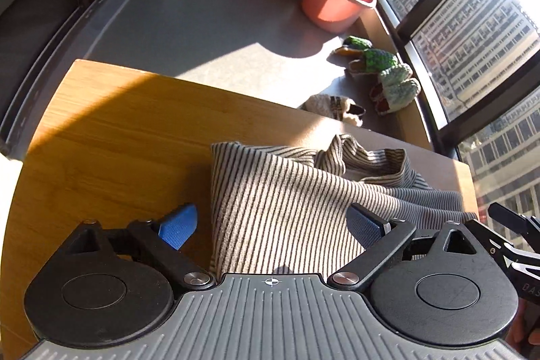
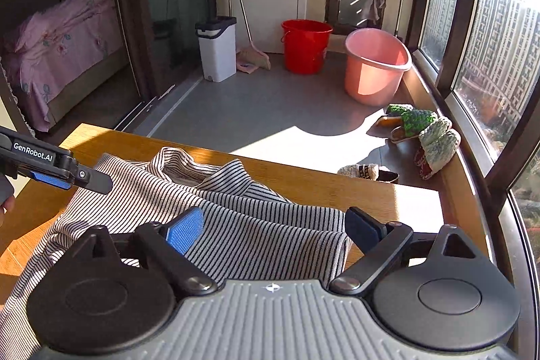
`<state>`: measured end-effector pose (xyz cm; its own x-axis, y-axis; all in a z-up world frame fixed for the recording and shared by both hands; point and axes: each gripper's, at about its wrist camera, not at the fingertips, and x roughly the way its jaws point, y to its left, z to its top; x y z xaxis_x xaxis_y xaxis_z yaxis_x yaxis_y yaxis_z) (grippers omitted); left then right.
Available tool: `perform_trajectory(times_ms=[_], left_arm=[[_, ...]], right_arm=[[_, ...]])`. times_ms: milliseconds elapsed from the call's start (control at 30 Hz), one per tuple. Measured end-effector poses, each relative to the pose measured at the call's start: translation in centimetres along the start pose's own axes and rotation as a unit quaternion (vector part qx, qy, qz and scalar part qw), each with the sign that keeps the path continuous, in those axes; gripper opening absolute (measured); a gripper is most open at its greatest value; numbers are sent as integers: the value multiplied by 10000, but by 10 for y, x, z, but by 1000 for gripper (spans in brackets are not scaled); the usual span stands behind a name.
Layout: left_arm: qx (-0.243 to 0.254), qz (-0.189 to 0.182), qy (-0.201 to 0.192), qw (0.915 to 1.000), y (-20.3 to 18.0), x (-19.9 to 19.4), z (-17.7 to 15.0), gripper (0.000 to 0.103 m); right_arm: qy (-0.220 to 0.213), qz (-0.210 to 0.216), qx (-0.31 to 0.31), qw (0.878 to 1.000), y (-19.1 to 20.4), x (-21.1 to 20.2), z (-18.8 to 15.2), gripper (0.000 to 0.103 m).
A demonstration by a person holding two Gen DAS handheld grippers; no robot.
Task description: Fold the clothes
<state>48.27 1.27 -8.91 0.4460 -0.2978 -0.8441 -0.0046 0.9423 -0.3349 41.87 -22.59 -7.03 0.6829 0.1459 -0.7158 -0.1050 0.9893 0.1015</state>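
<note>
A black-and-white striped shirt (image 1: 276, 188) lies crumpled on the wooden table (image 1: 118, 140), its collar (image 2: 199, 171) toward the far edge. My left gripper (image 1: 271, 221) hovers open over the shirt's left edge, with one blue pad above bare wood and the other above cloth. My right gripper (image 2: 274, 221) is open above the shirt (image 2: 152, 194) near its right edge, and nothing is pinched between its pads. One of the left gripper's fingers (image 2: 84, 179) reaches in from the left over the shirt's shoulder. The right gripper's fingers (image 1: 509, 220) show at the right border of the left wrist view.
Beyond the table's far edge (image 2: 371, 194) is grey floor with a red bucket (image 2: 305, 46), a pink basin (image 2: 374, 70), a white bin (image 2: 217, 48) and a broom. Knitted slippers (image 2: 422, 130) lie by the window wall on the right. A bed (image 2: 64, 43) stands behind glass doors on the left.
</note>
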Motion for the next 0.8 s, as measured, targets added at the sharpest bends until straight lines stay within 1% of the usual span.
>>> perform_trajectory(times_ms=[33, 67, 100, 133, 167, 233, 267, 300, 333, 467, 600, 667, 733, 800], left_arm=[[-5, 98, 58, 9999, 1, 5, 3, 77], [42, 193, 131, 9997, 1, 9, 6, 68], [93, 210, 167, 9996, 0, 12, 6, 66], [148, 229, 201, 9994, -1, 14, 6, 66], [238, 278, 203, 9991, -4, 14, 6, 66], [422, 405, 151, 9982, -10, 13, 3, 67], [508, 468, 127, 9975, -13, 13, 2, 68], [534, 521, 119, 9971, -15, 14, 1, 70], [522, 572, 120, 9969, -15, 14, 1, 71], [260, 708, 44, 9971, -10, 14, 6, 81], [89, 732, -21, 9973, -5, 17, 9, 86], [107, 730, -39, 9973, -5, 20, 8, 86], [202, 742, -75, 9970, -7, 21, 8, 85], [271, 728, -104, 9969, -8, 21, 8, 84]], right_arm=[[119, 118, 238, 9996, -11, 6, 7, 64], [137, 160, 328, 9992, -15, 12, 12, 54], [141, 192, 399, 9989, -19, 18, 16, 50], [145, 224, 470, 9985, -23, 24, 21, 49], [101, 276, 442, 9986, -22, 30, 25, 49], [155, 493, 376, 9980, -15, 46, 33, 50], [257, 630, 384, 9969, -9, 57, 36, 59], [367, 770, 397, 9956, -4, 67, 39, 63], [396, 802, 390, 9952, 1, 75, 40, 66], [503, 529, 182, 9972, 19, 101, 40, 70], [678, 445, 110, 9966, 24, 111, 35, 70], [692, 404, 75, 9968, 24, 111, 32, 71], [661, 334, -144, 9972, 29, 110, 28, 71], [651, 389, -421, 9962, 35, 108, 26, 65]])
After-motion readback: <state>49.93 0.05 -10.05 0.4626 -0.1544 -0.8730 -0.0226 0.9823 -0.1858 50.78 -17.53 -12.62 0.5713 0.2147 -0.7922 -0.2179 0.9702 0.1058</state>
